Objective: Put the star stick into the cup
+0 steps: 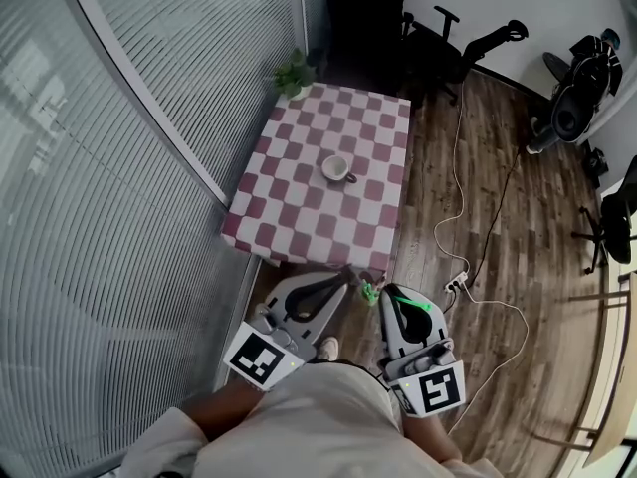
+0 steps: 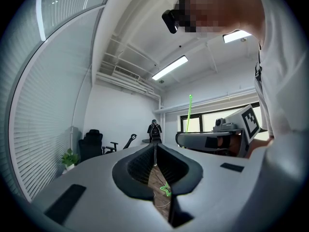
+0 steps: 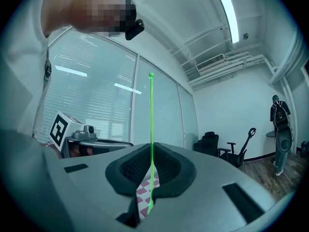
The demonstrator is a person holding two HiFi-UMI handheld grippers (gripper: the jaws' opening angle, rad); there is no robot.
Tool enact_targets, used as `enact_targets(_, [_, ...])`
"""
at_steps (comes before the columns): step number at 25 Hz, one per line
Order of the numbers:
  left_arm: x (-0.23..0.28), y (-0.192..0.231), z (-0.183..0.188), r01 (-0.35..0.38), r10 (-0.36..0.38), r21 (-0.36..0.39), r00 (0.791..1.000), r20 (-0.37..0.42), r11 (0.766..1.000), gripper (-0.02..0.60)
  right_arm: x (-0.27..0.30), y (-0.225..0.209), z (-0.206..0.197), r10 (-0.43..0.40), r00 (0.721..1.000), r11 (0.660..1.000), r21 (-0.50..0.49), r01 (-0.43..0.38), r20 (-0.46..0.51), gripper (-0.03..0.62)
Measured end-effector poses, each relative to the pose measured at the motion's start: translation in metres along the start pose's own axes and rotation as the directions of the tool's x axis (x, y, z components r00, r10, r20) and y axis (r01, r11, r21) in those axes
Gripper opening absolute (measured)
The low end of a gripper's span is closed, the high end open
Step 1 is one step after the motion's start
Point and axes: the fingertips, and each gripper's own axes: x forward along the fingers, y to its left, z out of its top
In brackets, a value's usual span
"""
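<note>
The right gripper (image 3: pixel 151 150) is shown pressed together on the thin green shaft of the star stick (image 3: pixel 151 110). The stick is held upright, with its plain tip high above the jaws and its star end hanging below them, just off the near edge of the worktop (image 1: pixel 289 217). The left gripper (image 1: pixel 344 286) is carried just beside it, also short of that near edge. Its jaws are closed tip to tip with nothing caught between them. Both grippers are pointed level toward the worktop, which is covered in a red-and-white checked cloth. The white cup (image 1: pixel 338 167) is set upright near the middle of the worktop, well apart from both grippers. A potted plant (image 1: pixel 296 73) is seen at the worktop's far left corner, and black office chairs (image 1: pixel 398 18) are lined up beyond its far edge. A white cable (image 1: pixel 463 217) is trailed across the wooden floor to the worktop's right.
</note>
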Motion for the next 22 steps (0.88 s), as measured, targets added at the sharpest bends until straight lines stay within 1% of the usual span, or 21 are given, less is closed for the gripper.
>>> enact_targets(4, [0.001,0.01,0.002,-0.003,0.003,-0.007,1.0,0.004,1.0,0.037,0.01,-0.001,-0.001,-0.003,1.0,1.0,0.005,0.003,-0.003,0.04])
enact_targets(11, [0.004,0.034,-0.006,0.012,-0.012,-0.02,1.0,-0.001,1.0,0.037,0.034,0.0,-0.008,-0.01,1.0,1.0,-0.005,0.01,-0.012,0.04])
enact_targets(16, [0.015,0.06,-0.006,0.029,-0.029,-0.017,1.0,0.011,0.999,0.037,0.059,-0.01,-0.012,-0.031,0.999,0.999,-0.01,0.031,-0.014,0.04])
enact_targets(22, [0.036,0.101,-0.008,0.048,-0.047,-0.025,0.999,0.016,0.999,0.037,0.099,-0.027,-0.016,-0.047,0.999,0.999,-0.021,0.047,-0.017,0.04])
